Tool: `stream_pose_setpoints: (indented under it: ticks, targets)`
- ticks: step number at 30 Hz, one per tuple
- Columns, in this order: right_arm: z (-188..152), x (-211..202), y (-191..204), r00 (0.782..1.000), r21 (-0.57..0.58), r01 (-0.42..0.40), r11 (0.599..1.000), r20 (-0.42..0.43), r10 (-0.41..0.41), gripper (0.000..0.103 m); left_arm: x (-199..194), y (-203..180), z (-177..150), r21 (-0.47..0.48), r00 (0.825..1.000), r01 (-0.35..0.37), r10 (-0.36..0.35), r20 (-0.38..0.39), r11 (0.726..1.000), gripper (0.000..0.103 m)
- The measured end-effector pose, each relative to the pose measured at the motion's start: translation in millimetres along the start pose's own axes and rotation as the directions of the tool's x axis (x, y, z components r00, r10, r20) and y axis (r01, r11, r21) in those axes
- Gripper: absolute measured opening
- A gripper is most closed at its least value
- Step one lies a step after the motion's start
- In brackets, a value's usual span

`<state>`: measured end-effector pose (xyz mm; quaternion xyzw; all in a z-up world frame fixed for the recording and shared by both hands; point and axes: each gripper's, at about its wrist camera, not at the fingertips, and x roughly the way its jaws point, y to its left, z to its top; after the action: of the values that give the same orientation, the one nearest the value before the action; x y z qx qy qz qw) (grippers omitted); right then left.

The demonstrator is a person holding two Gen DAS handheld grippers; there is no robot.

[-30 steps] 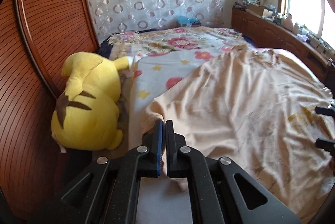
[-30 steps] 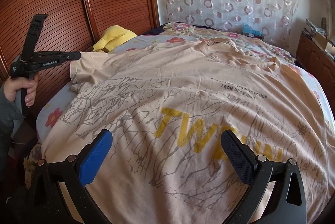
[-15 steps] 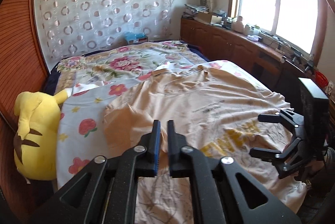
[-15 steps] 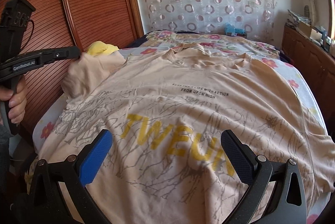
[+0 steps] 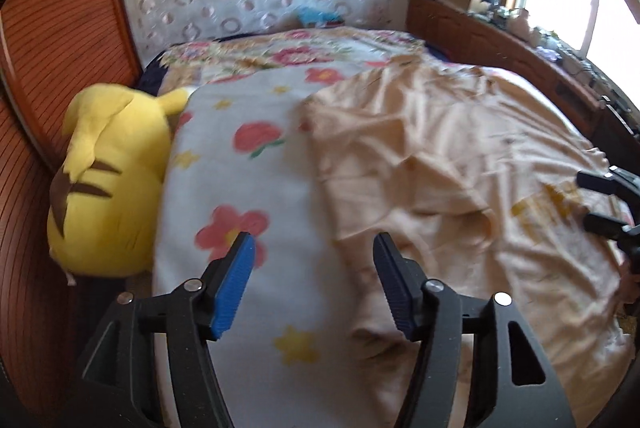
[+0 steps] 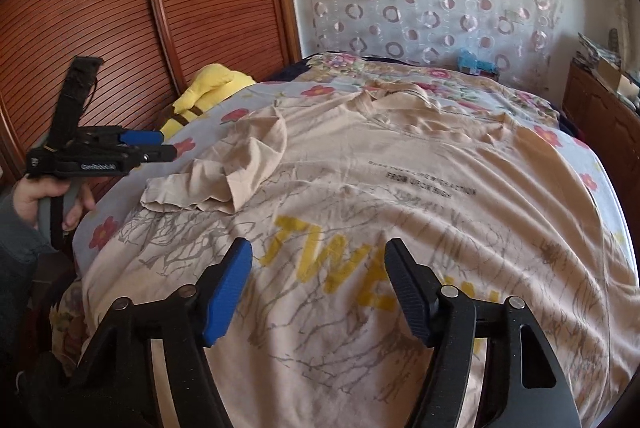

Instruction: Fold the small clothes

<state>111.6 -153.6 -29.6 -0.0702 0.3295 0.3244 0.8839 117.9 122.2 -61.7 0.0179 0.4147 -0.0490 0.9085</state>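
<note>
A beige T-shirt (image 6: 400,228) with yellow letters lies spread on the bed, also seen in the left wrist view (image 5: 440,156). Its left sleeve (image 6: 236,164) lies folded inward over the chest. My left gripper (image 5: 314,242) hovers over the shirt's left edge and the sheet. Its jaws are opening and nothing is between them. In the right wrist view a hand holds the left gripper (image 6: 166,145) at the bed's left side. My right gripper (image 6: 318,248) hangs above the shirt's lower front. Its jaws are closing, with only air between the pads. It shows at the right edge (image 5: 584,200).
A yellow plush toy (image 5: 108,180) lies between the bed and the slatted wooden wardrobe doors (image 6: 120,8). The floral sheet (image 5: 248,188) is bare left of the shirt. A wooden cabinet (image 5: 500,40) with clutter runs under the window on the right.
The left gripper, shut on the sleeve, carried it across the shirt, let it go and drew back left with its jaws apart. The right gripper's jaws have narrowed.
</note>
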Motion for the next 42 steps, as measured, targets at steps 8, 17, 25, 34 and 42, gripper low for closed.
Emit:
stream_pose_setpoints:
  ticks: [8,17,25,34,42]
  targets:
    - [27,16,14,0.999,-0.098,-0.046,0.994,-0.002,0.046,0.053,20,15,-11,-0.023,0.999,-0.03,0.029,-0.046,0.999,0.069]
    - [53,63,29,0.99,-0.152,-0.129,0.98,-0.072,0.119,0.042,25,18,-12,-0.029,0.999,-0.006,0.004,-0.052,1.0,0.087]
    - [65,119,45,0.98,-0.222,-0.131,0.966,-0.177,0.092,0.042,25,18,-12,-0.031,0.999,-0.002,0.0,-0.053,1.0,0.089]
    - [65,135,55,0.985,-0.309,-0.065,0.949,-0.173,0.011,0.009,25,18,-12,-0.031,0.999,-0.002,0.001,-0.053,1.0,0.089]
    - [65,107,25,0.991,-0.189,-0.07,0.979,-0.123,0.047,0.006,25,18,-12,-0.031,0.999,-0.003,0.001,-0.053,1.0,0.089]
